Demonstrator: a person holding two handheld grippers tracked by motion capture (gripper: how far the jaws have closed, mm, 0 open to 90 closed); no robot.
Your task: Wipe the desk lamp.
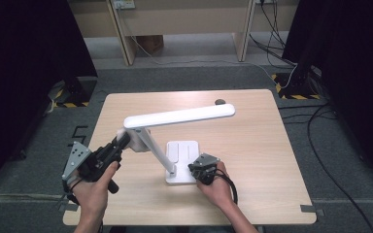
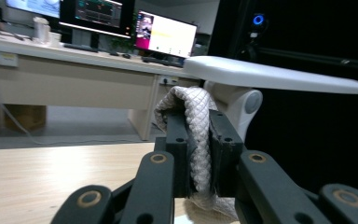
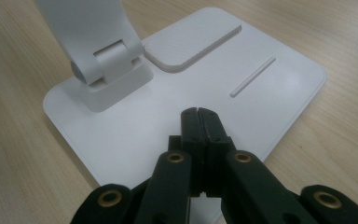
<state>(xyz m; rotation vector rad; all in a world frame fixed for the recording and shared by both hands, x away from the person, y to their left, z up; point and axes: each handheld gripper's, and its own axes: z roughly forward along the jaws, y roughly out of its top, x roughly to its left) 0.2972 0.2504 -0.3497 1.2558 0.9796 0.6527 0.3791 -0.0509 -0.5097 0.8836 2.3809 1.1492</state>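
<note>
Landmark: white desk lamp (image 1: 175, 145), standing near the middle of a pale wooden table (image 1: 252, 145).

Nearest the person, the right gripper (image 1: 200, 167) rests on the near right corner of the lamp base (image 3: 270, 93); its jaws are clenched together with nothing between them, tips pressed to the flat white plate. On the base beyond the tips lie a raised rounded pad (image 3: 191, 44) and a thin ridge (image 3: 252, 77). The hinged foot of the lamp stem (image 3: 107, 65) sits at the near left of the base.

Left of the lamp, the left gripper (image 1: 121, 140) is held level and grasps a folded white quilted cloth (image 2: 196, 135), which stands upright between the jaws and touches the lamp's upper joint (image 2: 242, 105). The lamp head (image 1: 179, 116) runs out flat above the table, to the right of that joint.

Behind the lamp, at the table's far edge, lies a small dark object (image 1: 219, 102), too small to identify.

Beyond the table: grey carpet (image 1: 184, 75), a light wooden desk (image 2: 65, 58) bearing lit monitors (image 2: 165, 35), loose cables (image 1: 320, 126) to the right of the lamp, and yellow-black striped floor tape (image 1: 296, 94). No containers stand on the table.
</note>
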